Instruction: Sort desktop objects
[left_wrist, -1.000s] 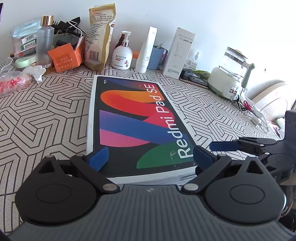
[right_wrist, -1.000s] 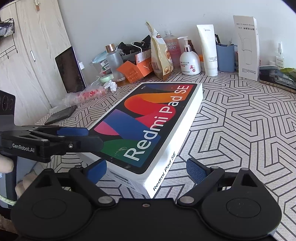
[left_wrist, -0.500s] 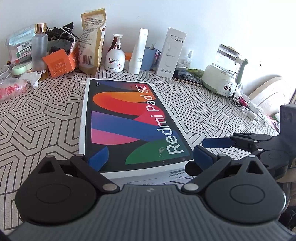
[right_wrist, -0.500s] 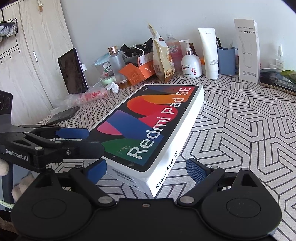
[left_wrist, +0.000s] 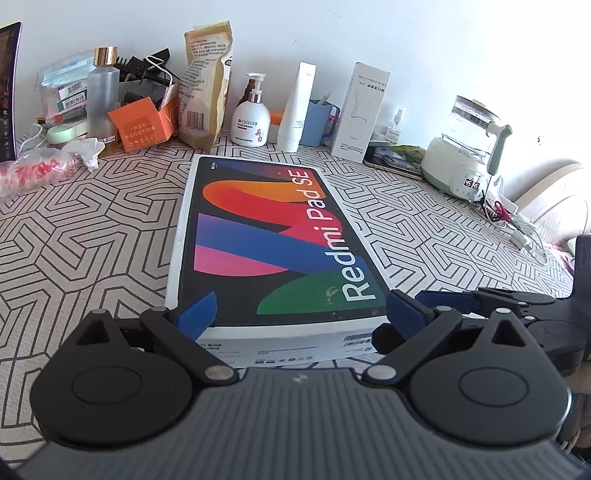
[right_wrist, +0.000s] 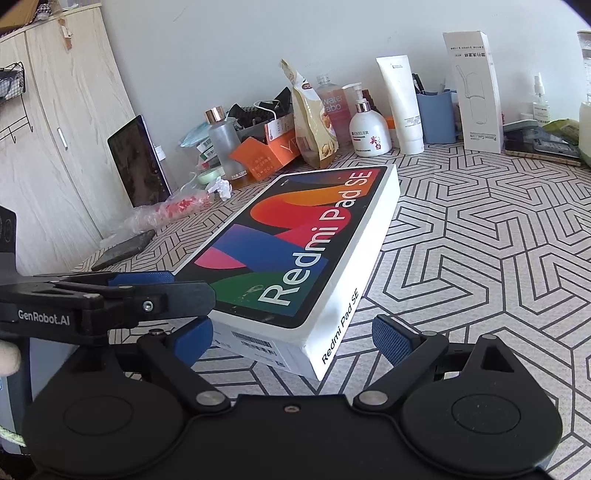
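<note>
— Left wrist view: Redmi Pad SE box (left_wrist: 273, 243) flat on the patterned table (left_wrist: 85, 236), short end facing the left gripper (left_wrist: 299, 314). Not sorted yet, by the look of it; bottles, pouch and cartons lined up along the wall, untouched.

— Gripped?

— No. Left gripper spread wide, blue pads (left_wrist: 195, 312) either side of the near end, no contact visible.

— And from the right wrist view?

— Right gripper (right_wrist: 291, 341) also parted, low at the box's near corner (right_wrist: 306, 258). Left gripper (right_wrist: 155, 282) crossing in from the side, level with the box top.
</note>
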